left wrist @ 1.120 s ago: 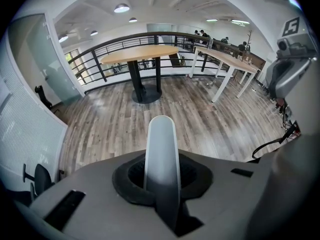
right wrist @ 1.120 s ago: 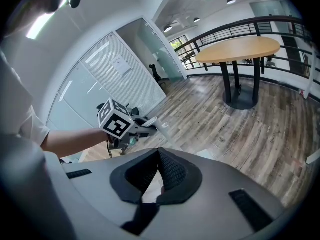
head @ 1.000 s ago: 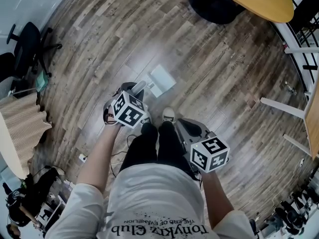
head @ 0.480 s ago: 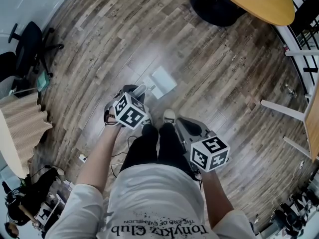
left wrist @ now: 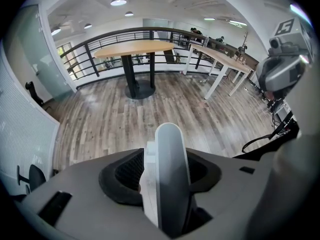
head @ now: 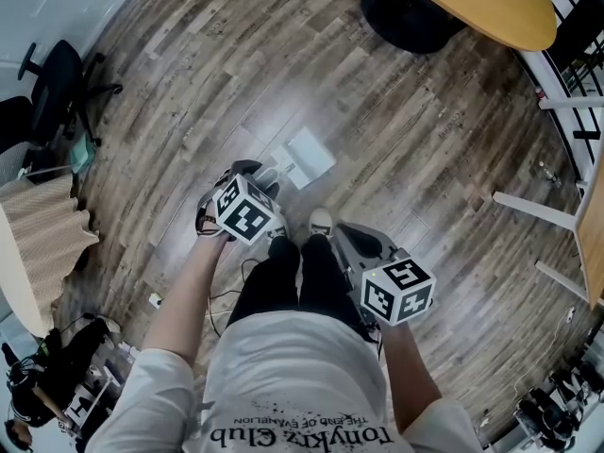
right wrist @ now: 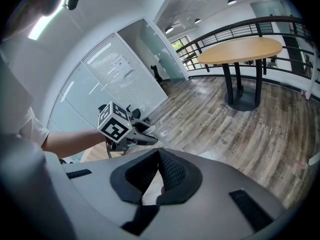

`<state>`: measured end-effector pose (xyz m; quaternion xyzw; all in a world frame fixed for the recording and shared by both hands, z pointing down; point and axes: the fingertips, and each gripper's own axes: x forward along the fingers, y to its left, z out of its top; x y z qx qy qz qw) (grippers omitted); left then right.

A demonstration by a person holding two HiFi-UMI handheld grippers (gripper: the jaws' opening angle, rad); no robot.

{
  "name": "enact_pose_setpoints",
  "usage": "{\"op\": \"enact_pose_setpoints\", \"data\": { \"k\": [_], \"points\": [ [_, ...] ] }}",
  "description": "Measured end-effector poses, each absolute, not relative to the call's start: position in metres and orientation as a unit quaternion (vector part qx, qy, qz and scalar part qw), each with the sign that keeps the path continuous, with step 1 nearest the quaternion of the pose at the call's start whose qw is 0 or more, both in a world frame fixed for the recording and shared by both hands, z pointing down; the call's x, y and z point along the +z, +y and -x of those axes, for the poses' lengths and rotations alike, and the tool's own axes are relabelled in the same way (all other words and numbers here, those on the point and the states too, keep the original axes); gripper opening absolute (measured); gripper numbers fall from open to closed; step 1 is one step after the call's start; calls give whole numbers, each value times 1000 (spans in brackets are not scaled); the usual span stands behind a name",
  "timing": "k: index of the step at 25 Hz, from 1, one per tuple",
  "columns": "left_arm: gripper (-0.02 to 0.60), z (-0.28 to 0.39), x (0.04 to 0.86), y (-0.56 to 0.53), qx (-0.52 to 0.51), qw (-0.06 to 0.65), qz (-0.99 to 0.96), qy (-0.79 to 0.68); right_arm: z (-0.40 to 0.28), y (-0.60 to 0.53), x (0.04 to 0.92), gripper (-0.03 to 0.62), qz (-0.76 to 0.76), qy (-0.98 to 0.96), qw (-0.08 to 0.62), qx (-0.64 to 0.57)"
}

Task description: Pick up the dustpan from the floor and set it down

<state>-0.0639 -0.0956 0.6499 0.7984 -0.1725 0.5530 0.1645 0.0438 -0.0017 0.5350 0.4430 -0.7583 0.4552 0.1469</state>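
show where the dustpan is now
Head view, centre-left: the white plastic dustpan rests on the wooden floor, handle between the just-opened jaws of the left hand-held gripper.

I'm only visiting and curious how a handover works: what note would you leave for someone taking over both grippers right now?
Left gripper: open. Its jaws have just been opening, and the handle stands between them unclamped.
Right gripper: shut and empty, held off to the side.
Dustpan: resting on the floor just ahead of the person's feet.
Done: the dustpan looks set down and released.
Left: probably just draw the left gripper clear of the handle.
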Motion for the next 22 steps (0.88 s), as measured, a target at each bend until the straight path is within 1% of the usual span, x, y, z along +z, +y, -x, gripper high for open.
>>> {"op": "enact_pose_setpoints", "data": {
  "k": [7,17,22],
  "points": [
    [252,67,641,-87,556,166,-799,-158,-39,2,528,21,-444,-761,144,450],
    [256,75,609,-88,544,133,-811,-169,-33,3,514,21,-449,-770,136,433],
    [256,82,591,-84,537,136,-815,-171,-25,5,504,23,-448,-773,126,432]
  ]
}}
